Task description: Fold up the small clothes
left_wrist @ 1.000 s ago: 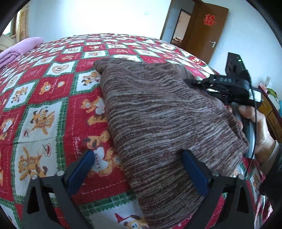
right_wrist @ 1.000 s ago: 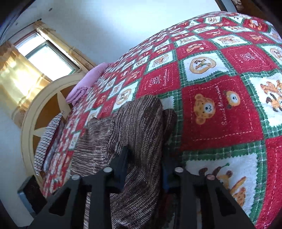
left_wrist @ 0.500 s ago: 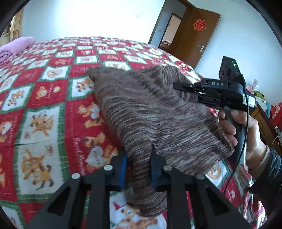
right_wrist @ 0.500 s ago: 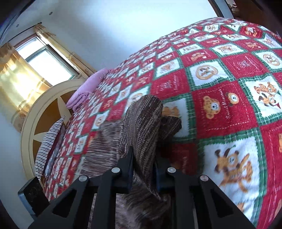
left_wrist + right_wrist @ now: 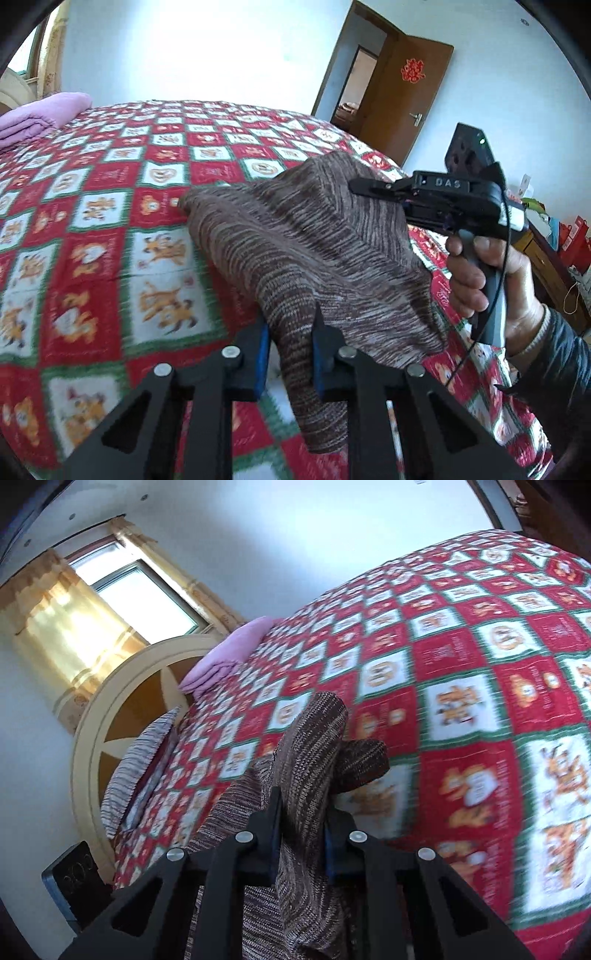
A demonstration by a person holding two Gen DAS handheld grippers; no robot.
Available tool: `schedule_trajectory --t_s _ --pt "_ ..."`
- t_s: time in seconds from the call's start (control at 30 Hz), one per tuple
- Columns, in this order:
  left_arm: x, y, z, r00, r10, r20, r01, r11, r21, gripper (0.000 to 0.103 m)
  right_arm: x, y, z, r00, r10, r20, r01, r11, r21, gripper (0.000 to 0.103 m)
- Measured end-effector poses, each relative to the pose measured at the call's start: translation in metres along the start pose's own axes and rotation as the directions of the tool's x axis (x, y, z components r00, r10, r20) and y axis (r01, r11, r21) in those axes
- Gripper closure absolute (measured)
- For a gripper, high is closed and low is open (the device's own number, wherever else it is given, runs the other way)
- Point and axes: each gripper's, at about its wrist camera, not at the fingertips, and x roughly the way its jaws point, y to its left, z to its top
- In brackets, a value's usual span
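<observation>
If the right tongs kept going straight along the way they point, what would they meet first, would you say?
The right tongs already grip the brown knit garment; beyond its raised fold, the line probably reaches the red patterned bedspread, though depth is unclear.

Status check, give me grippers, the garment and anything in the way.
Left gripper shut on brown knit garment. Right gripper shut on it too. Garment partly lifted off bedspread. Nothing in the way.

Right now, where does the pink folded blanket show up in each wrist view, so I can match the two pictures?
Left wrist view: the pink folded blanket lies at the far left edge, on the bed's far corner.
Right wrist view: the pink folded blanket sits left of centre in the upper half, beside the round headboard.
Shared landmark: the brown knit garment, pinched in both claws.
</observation>
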Motion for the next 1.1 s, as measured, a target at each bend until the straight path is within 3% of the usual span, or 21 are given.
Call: schedule_trajectory --t_s 0.5,1.1 --pt "-0.085 0.050 -0.036 0.992 0.107 0.066 -0.102 0.992 -0.075 0.084 0.052 0.094 -0.034 0.987 0.138 -0.086 -0.144 0.988 -0.064 0.085" --pt "-0.149 0.084 -0.073 0.968 0.226 0.108 -0.212 0.969 -0.128 0.084 0.115 0.174 -0.066 0.955 0.218 -0.203 -0.243 0.963 -0.112 0.085"
